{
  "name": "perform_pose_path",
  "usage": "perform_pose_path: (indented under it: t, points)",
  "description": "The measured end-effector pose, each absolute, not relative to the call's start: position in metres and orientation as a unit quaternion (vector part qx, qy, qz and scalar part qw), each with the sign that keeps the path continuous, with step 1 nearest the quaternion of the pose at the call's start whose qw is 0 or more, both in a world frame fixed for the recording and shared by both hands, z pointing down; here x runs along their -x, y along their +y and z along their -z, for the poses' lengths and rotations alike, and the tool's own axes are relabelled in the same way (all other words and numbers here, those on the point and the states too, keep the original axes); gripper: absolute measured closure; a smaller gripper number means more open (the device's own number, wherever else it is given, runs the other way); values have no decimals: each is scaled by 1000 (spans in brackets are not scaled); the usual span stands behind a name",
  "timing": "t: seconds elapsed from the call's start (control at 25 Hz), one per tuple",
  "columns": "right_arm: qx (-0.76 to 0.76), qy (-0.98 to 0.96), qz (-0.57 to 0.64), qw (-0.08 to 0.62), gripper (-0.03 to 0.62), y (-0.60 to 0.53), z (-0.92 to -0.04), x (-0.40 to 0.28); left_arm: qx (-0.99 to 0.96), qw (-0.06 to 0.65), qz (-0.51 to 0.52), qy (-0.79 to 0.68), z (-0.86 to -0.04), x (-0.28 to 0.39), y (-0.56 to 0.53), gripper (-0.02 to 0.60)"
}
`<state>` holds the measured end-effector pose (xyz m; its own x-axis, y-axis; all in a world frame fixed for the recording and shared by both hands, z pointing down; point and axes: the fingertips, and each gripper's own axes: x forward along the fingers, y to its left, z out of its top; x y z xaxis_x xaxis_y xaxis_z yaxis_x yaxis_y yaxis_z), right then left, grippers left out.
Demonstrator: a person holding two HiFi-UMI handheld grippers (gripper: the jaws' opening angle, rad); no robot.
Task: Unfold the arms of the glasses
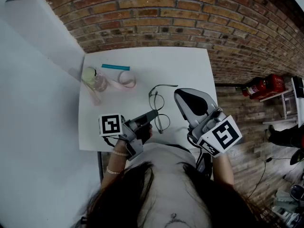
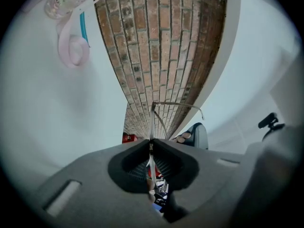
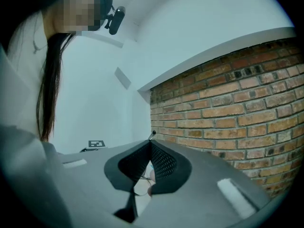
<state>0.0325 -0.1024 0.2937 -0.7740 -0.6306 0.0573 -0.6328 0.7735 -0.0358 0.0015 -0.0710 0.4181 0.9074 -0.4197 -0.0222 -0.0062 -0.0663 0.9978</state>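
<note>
1. Glasses, one pair. The frame is thin dark wire with two round lenses. It lies near the front edge of the white table, one lens toward the wall and one toward the person.
2. Arms of the glasses. One is visible, swung out from the far hinge and running toward the right gripper. The second arm cannot be made out.
3. Left gripper, one. Its jaws are clamped on the near part of the frame, and its own view shows the wire edge-on in the seam between them.
4. Right gripper, one. Its jaws are pressed together at the tips. A thin dark-tipped end shows just above them, but whether it is pinched cannot be told.
5. Other items at the table's far left corner:
   - one clear cup
   - one pink ribbon
   - one teal strip
6. Brick wall, behind the table.
</note>
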Motion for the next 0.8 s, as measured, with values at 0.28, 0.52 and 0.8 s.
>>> perform_pose_path:
  t: [0.28, 0.52, 0.8]
  points:
    - [-329, -943, -44, 35, 586, -99, -306, -23, -716, 663, 161, -151, -415, 0, -71, 560]
    - [-323, -943, -67, 47, 586, -100, -317, -13, -720, 658, 162, -149, -413, -2, -69, 560]
    - [-311, -945, -84, 60, 586, -98, -330, -3, -723, 656, 162, -145, -412, -3, -70, 560]
